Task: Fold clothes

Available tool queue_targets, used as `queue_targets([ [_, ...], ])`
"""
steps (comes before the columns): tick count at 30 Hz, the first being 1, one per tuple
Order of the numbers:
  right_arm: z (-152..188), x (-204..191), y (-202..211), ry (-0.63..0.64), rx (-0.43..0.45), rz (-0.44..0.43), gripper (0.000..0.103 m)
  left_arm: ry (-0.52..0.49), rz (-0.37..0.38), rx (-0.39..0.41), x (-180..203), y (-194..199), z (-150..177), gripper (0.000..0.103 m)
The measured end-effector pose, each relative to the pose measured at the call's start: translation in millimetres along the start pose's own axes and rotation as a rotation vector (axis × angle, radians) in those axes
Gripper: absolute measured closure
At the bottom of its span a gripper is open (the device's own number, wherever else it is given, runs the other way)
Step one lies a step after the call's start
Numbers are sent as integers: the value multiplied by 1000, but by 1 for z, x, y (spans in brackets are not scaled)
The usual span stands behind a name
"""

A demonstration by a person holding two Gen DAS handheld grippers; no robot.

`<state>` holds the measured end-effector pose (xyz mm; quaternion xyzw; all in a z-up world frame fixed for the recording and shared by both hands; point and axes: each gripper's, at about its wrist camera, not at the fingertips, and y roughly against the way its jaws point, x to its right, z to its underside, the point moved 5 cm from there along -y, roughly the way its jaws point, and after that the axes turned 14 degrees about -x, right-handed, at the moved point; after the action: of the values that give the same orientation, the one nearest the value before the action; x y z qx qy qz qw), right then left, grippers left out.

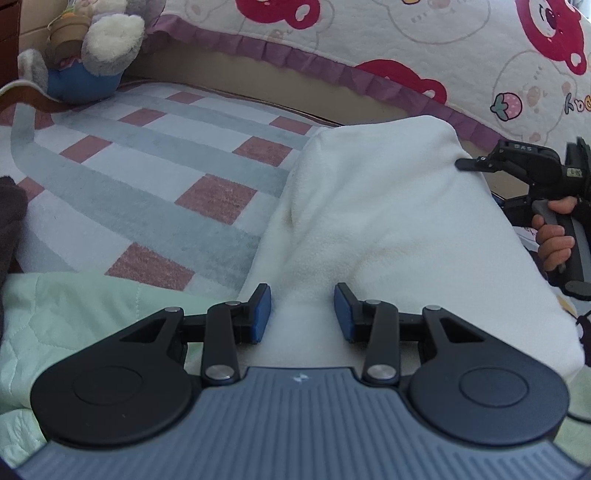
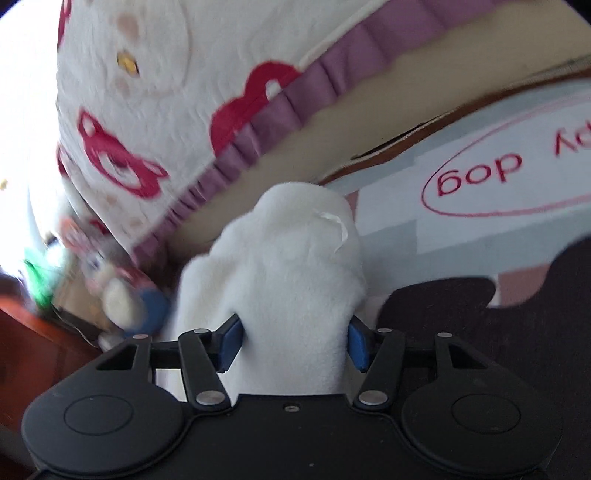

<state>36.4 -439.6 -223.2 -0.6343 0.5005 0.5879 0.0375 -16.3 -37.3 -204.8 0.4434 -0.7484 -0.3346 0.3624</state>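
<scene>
A white fleece garment (image 1: 388, 221) lies folded into a thick pad on a checked blanket (image 1: 147, 166). My left gripper (image 1: 302, 314) is at the garment's near edge, and white cloth fills the gap between its blue pads. At the far right edge of the garment is my right gripper (image 1: 466, 164), held by a hand (image 1: 552, 243). In the right wrist view a bulging wad of the white garment (image 2: 291, 266) fills the right gripper (image 2: 294, 343), with both blue pads against the cloth.
A plush toy (image 1: 92, 55) sits at the back left. A bear-print bedspread with a purple frill (image 1: 369, 33) hangs behind. A pale green quilt (image 1: 74, 314) lies near left. Dark brown cloth (image 1: 11, 214) sits at the left edge, and dark cloth (image 2: 480, 332) lies on the right.
</scene>
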Motion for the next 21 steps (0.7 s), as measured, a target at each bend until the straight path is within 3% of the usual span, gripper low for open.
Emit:
queue_targets([
  [2,7,-4,7,11,27,-12,41,37,19,-18,-4,0,-1,65],
  [7,23,-42,31,273,106,165,48,30,9,-29,-2,-1,-3,65],
  [8,24,-50,36,320,128,186,54,30,9,-26,-2,-1,-2,65],
  [10,24,-66,44,408,150,191,56,26,6,-23,-1,-1,-2,65],
  [13,21,-85,26,567,47,254,63,22,-1,-21,-1,-1,-2,65],
  [15,24,-89,6,690,1,346,68,24,1,-19,-2,-1,-2,65],
  [18,15,-90,-16,771,5,442,68,9,-4,-13,-1,0,-1,65],
  [21,-5,-87,-33,733,8,508,71,5,-8,-10,-1,0,-1,65],
])
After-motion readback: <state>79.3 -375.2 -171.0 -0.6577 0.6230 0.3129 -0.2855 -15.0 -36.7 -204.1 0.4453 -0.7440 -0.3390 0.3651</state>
